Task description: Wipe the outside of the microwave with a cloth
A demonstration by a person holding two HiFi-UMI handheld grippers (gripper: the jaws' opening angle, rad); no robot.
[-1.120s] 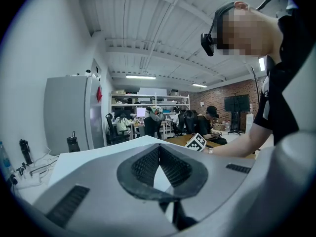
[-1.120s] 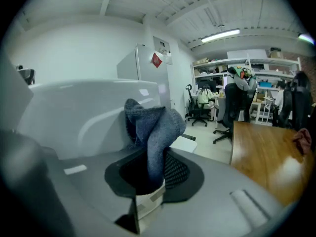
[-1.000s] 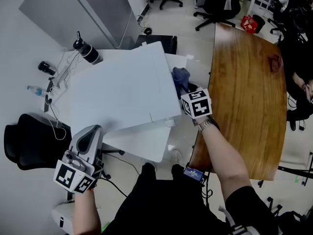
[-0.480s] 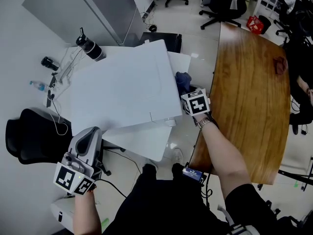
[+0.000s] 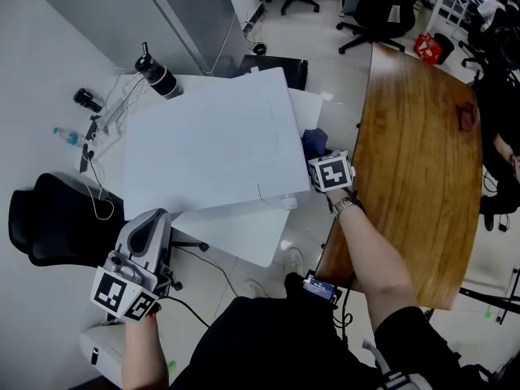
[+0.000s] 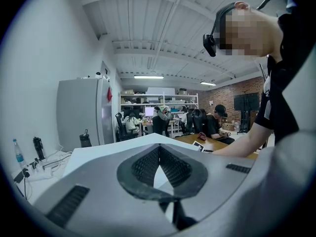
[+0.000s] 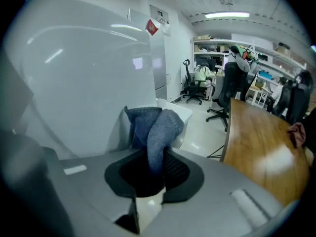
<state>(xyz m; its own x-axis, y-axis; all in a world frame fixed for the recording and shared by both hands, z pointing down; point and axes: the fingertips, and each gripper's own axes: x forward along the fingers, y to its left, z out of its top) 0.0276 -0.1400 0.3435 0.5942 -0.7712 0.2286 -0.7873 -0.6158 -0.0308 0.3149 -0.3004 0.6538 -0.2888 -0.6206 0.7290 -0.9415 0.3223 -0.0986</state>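
Cloth (image 7: pixel 157 127): blue, bunched, sticking out past the right gripper's tips, at the microwave's (image 5: pixel 211 145) right wall.
Right gripper (image 7: pixel 155 157): pinching the cloth.
Left gripper (image 6: pixel 159 149): jaws pressed together, nothing between; low, off the table's (image 5: pixel 240 238) near corner, well apart from the microwave.
Bottle (image 5: pixel 65 135): on the table's left side, contents unclear.

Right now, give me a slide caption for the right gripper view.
Right gripper holding a blue cloth beside the white microwave, wooden table at right.
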